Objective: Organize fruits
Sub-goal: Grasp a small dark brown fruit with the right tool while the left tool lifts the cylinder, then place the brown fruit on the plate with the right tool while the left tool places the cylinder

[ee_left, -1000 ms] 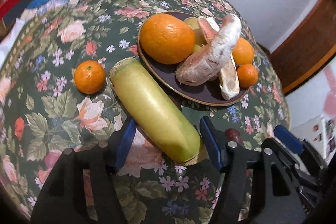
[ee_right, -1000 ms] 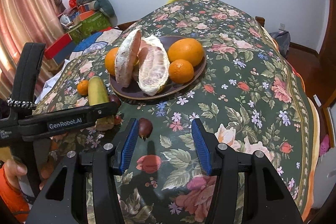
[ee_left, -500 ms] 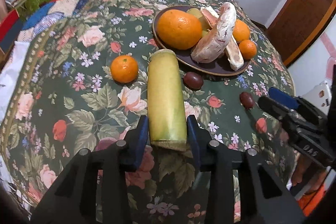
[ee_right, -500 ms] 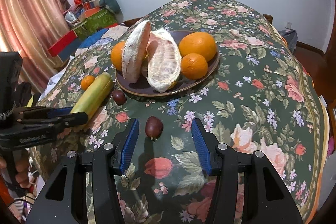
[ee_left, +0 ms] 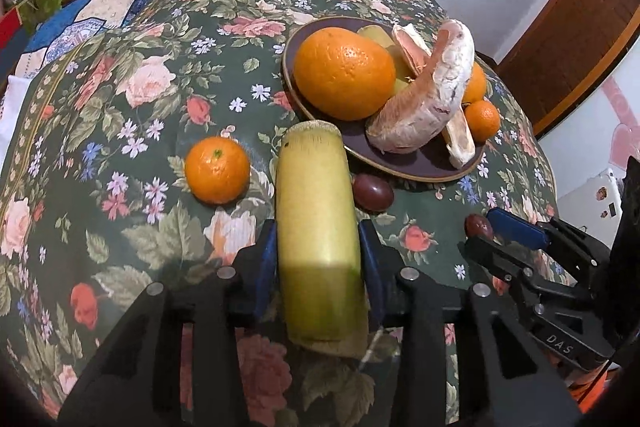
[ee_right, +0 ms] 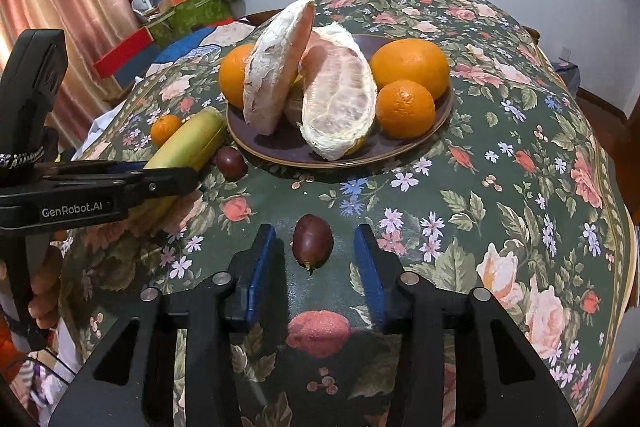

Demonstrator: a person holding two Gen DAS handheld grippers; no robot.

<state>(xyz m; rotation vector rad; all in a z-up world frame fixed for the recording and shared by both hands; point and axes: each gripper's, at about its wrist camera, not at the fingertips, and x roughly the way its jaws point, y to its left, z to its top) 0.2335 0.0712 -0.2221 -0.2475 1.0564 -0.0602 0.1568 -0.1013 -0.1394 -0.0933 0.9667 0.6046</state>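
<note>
My left gripper [ee_left: 319, 259] is shut on a long yellow-green stalk [ee_left: 316, 219] that lies on the floral tablecloth and points at the dark plate [ee_left: 416, 169]. The plate holds a big orange [ee_left: 344, 73], pomelo pieces [ee_left: 430, 95] and smaller oranges. A small mandarin [ee_left: 217, 169] lies left of the stalk, a dark red fruit [ee_left: 374, 191] right of it. My right gripper [ee_right: 316, 259] is open around a second dark red fruit [ee_right: 312, 242], without touching it. The plate also shows in the right wrist view [ee_right: 280, 147], as does the stalk [ee_right: 188, 143].
The round table has a floral cloth [ee_right: 500, 187] that drops off at the edges. Boxes and cushions [ee_right: 184, 3] are stacked beyond the table at the back left. A wooden door [ee_left: 572, 39] stands at the right. The left gripper's body [ee_right: 92, 191] reaches into the right wrist view.
My left gripper has closed on the stalk and swung it end-on toward the plate. My right gripper has moved forward, so the dark red fruit now sits between its fingers.
</note>
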